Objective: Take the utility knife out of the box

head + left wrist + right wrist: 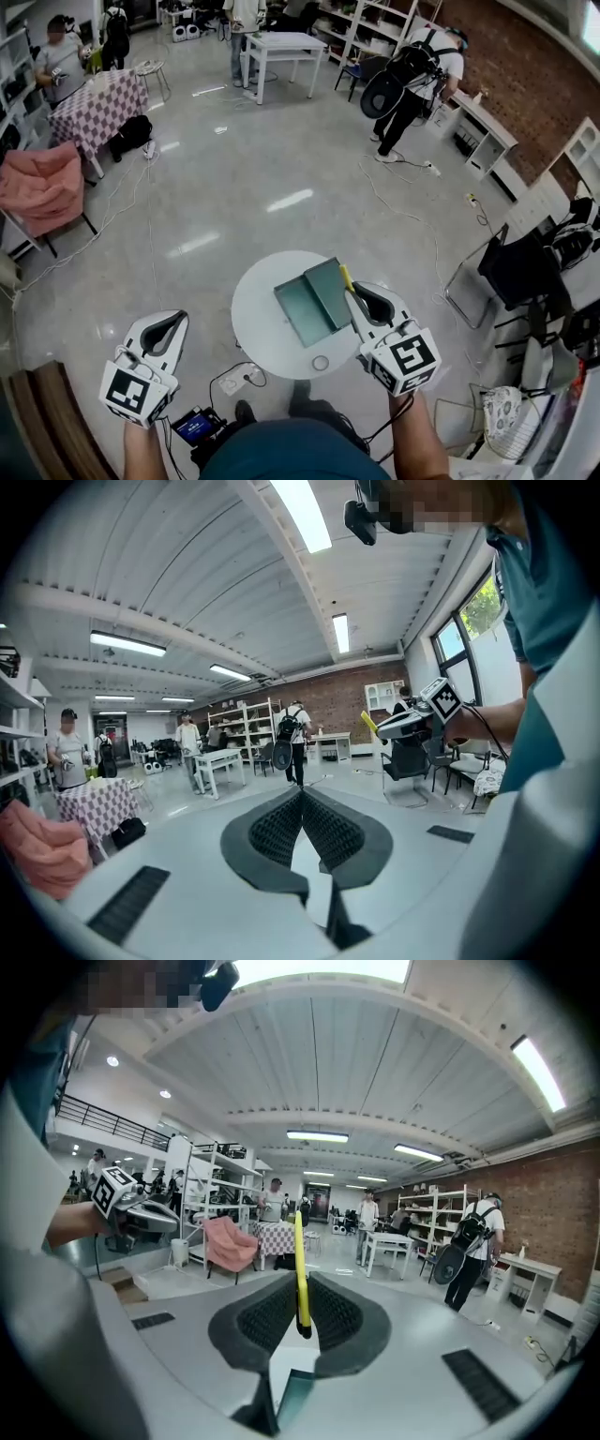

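Note:
A thin yellow utility knife (pixel 346 278) stands upright between the pads of my right gripper (pixel 357 293), which is shut on it. It is held in the air over the right edge of the open teal box (pixel 314 298) on the round white table (pixel 265 349). In the right gripper view the knife (pixel 299 1269) rises well past the jaws of that gripper (pixel 300 1288). My left gripper (pixel 172 321) hovers left of the table, away from the box. Its jaws (pixel 302 797) meet at the tips with nothing in them. From the left gripper view the right gripper (pixel 412 722) and the knife (pixel 368 723) show in the air.
A small ring (pixel 321 363) lies on the table near its front edge. A power strip (pixel 234 379) and cables lie on the floor below. A black chair (pixel 514 272) stands to the right, a pink-draped chair (pixel 42 187) far left. Several people stand further off.

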Demonstrator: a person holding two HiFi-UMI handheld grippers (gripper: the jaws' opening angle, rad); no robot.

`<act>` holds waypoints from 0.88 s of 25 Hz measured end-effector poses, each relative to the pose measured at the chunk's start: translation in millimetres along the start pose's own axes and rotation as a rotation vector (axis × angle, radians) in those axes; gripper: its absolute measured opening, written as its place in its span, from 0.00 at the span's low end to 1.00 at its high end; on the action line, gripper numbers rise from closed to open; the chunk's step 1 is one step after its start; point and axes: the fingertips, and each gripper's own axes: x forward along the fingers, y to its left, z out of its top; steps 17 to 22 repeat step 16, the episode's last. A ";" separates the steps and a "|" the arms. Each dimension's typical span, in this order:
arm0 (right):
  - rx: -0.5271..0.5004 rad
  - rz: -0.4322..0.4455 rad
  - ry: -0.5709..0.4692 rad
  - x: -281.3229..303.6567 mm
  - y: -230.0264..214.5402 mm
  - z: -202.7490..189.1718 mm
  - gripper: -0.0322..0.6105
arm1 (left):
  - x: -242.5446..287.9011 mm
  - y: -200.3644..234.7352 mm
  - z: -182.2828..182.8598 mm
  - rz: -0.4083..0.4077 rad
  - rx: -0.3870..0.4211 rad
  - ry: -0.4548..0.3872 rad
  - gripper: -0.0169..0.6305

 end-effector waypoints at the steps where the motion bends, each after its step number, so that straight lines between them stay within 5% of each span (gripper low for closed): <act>1: -0.007 -0.004 -0.014 -9.2 2.8 6.1 0.15 | -1.9 -3.6 3.6 -0.006 0.008 0.002 0.05; 8: -0.026 -0.038 -0.062 -59.0 16.2 21.8 0.15 | -8.7 -27.6 16.2 -0.022 0.048 0.006 0.05; 22: -0.031 -0.055 -0.043 -57.0 35.8 22.2 0.15 | -18.7 -17.1 10.8 -0.084 0.055 -0.048 0.05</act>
